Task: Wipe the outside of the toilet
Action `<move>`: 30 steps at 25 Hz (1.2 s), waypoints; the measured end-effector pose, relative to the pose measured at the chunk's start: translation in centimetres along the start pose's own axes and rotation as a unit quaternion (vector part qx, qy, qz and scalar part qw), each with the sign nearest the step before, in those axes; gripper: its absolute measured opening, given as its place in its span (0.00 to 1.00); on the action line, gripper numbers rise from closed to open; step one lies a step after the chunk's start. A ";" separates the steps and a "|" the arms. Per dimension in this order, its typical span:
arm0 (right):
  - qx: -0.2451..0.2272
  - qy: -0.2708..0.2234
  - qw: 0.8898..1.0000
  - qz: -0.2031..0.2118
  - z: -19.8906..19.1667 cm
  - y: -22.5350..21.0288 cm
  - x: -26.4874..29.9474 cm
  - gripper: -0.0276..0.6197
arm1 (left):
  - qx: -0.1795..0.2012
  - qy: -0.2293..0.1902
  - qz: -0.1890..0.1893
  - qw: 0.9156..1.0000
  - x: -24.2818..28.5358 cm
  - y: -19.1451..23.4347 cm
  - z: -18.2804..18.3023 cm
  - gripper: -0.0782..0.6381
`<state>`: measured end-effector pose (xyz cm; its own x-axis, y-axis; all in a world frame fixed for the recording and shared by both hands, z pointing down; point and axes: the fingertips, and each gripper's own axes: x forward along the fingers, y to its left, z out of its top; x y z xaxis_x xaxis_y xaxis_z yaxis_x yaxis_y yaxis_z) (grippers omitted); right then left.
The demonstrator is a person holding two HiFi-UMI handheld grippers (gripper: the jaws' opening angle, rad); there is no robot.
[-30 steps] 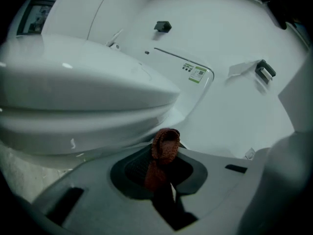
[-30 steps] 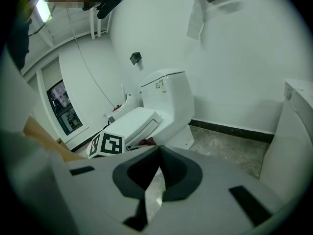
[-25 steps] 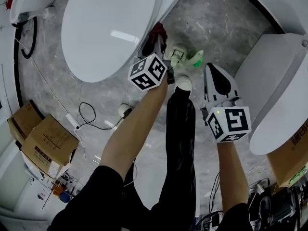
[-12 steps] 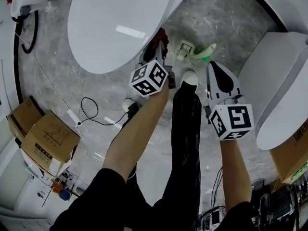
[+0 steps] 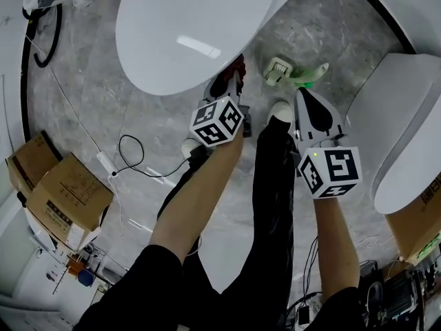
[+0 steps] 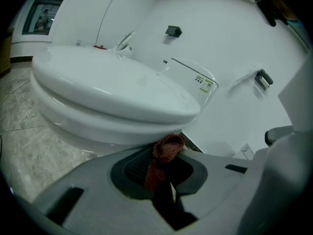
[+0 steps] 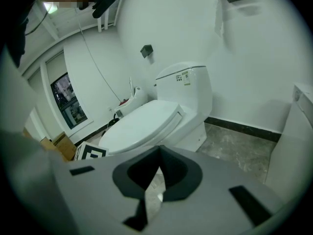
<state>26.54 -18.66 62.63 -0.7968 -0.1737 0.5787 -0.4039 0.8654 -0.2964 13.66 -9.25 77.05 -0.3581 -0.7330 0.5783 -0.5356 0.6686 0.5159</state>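
Observation:
The white toilet [image 5: 193,33] has its lid down and fills the top of the head view. My left gripper [image 5: 234,73] is shut on a dark red cloth [image 5: 238,63] at the bowl's right side, just under the lid's edge. In the left gripper view the cloth [image 6: 164,155] bunches between the jaws and touches the underside of the bowl [image 6: 98,126]. My right gripper [image 5: 302,95] hangs above the floor to the right, jaws shut and holding nothing. The right gripper view shows the toilet [image 7: 151,119] from the side, well beyond the right gripper [image 7: 159,153].
A green spray bottle [image 5: 298,73] lies on the grey floor between the grippers. A second white toilet [image 5: 406,129] stands at the right. Cardboard boxes [image 5: 62,198] and a cable [image 5: 131,161] lie at the left. The person's legs [image 5: 269,205] are below the grippers.
My left gripper has slid with the cloth along the toilet's side toward the bowl's front end. The right gripper has kept its place beside it.

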 end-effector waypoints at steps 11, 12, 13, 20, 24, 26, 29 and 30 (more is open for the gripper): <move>-0.019 -0.011 0.999 -0.024 -0.5 5.2 -0.7 0.05 | 0.026 0.022 -0.010 0.999 -4.9 6.0 0.5 0.19; -0.021 -0.012 0.999 -0.029 -0.5 5.5 -0.8 0.05 | 0.029 0.025 -0.012 0.999 -5.3 6.5 0.6 0.19; -0.022 -0.013 0.999 -0.032 -0.6 5.8 -0.9 0.05 | 0.033 0.028 -0.013 0.999 -5.7 6.9 0.8 0.19; -0.012 -0.004 0.999 -0.033 -2.5 8.1 -0.6 0.05 | 0.075 0.054 -0.032 0.995 -7.7 9.7 1.5 0.19; -0.009 0.004 1.000 -0.027 -2.9 8.8 -0.9 0.05 | 0.106 0.057 -0.031 0.992 -9.0 11.9 2.5 0.19; -0.010 0.005 1.000 -0.022 -3.1 8.6 -1.0 0.05 | 0.129 0.060 -0.027 0.989 -9.5 12.6 2.8 0.19; -0.018 0.005 1.000 -0.017 -2.8 7.6 -1.2 0.05 | 0.177 0.068 -0.038 0.981 -10.2 12.3 2.8 0.19; -0.020 0.002 1.000 -0.015 -2.4 7.3 -1.3 0.05 | 0.188 0.069 -0.044 0.979 -10.5 11.9 2.8 0.19</move>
<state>25.76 -10.97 61.55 -0.7826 -0.1982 0.5901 -0.4090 0.8783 -0.2474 8.96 6.03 75.35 -0.2053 -0.7438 0.6361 -0.8127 0.4917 0.3126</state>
